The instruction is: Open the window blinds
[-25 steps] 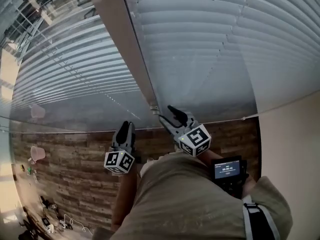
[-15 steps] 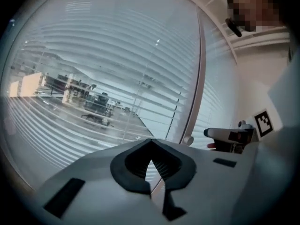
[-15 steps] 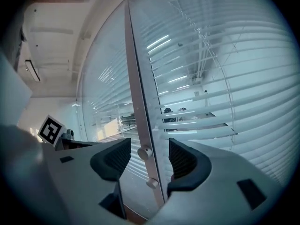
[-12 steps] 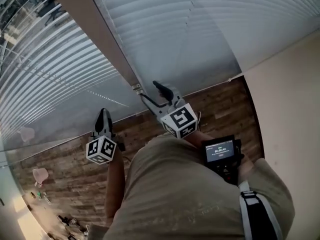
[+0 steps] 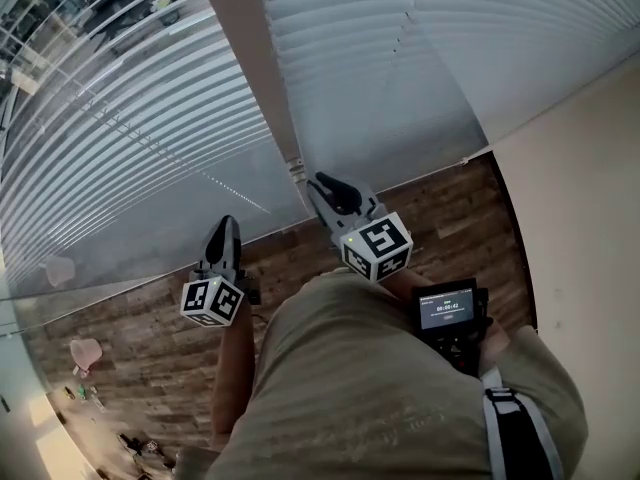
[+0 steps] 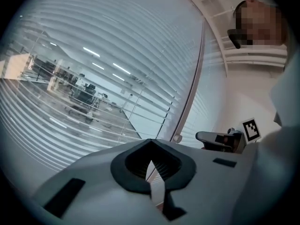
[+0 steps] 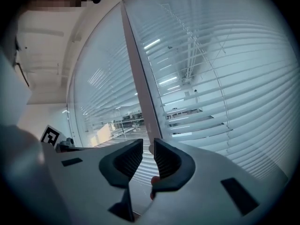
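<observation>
A person stood over a wooden floor (image 5: 130, 368), facing a window whose blinds (image 5: 130, 148) hung lowered on both sides of an upright frame post (image 5: 265, 88); through the slats left of the post, a room beyond showed. The left gripper (image 5: 227, 226), jaws pressed together on nothing, pointed at the blinds' lower edge. The right gripper (image 5: 325, 186), jaws a narrow gap apart and empty, sat near the post's foot.
</observation>
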`<state>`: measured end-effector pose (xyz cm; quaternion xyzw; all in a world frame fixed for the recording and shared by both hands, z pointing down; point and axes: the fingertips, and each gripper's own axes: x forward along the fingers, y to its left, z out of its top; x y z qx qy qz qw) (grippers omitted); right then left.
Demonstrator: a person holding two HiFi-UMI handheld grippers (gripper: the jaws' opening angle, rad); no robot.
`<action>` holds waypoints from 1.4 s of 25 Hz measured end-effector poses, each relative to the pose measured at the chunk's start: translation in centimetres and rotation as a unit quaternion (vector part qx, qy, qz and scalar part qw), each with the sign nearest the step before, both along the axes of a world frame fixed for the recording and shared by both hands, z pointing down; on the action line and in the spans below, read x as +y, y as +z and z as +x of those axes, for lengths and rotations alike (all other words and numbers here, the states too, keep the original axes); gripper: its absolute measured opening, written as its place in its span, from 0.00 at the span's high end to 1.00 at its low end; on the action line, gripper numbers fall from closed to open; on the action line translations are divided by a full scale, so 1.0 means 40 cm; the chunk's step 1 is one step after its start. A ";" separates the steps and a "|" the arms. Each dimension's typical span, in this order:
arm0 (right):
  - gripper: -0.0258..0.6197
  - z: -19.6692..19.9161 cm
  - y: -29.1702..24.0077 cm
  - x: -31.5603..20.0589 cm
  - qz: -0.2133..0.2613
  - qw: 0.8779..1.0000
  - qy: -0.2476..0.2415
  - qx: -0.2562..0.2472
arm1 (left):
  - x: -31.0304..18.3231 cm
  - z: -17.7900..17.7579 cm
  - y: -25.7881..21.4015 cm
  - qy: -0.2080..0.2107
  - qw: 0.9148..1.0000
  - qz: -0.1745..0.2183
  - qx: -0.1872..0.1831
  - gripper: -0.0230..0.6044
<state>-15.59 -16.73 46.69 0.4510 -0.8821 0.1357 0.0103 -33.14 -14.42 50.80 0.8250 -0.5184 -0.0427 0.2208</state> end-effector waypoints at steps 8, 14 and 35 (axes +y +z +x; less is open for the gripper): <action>0.84 0.053 0.004 -0.045 -0.033 0.998 -0.044 -0.013 | -0.062 0.072 0.004 -0.022 0.999 0.011 -0.022 0.94; 0.84 -0.117 0.015 0.134 -0.021 0.998 -0.066 0.003 | 0.107 -0.062 0.058 -0.022 1.000 0.004 -0.021 0.94; 0.84 -0.184 0.044 0.538 -0.026 0.995 -0.084 0.043 | 0.520 -0.164 0.095 -0.053 0.998 -0.023 -0.025 0.94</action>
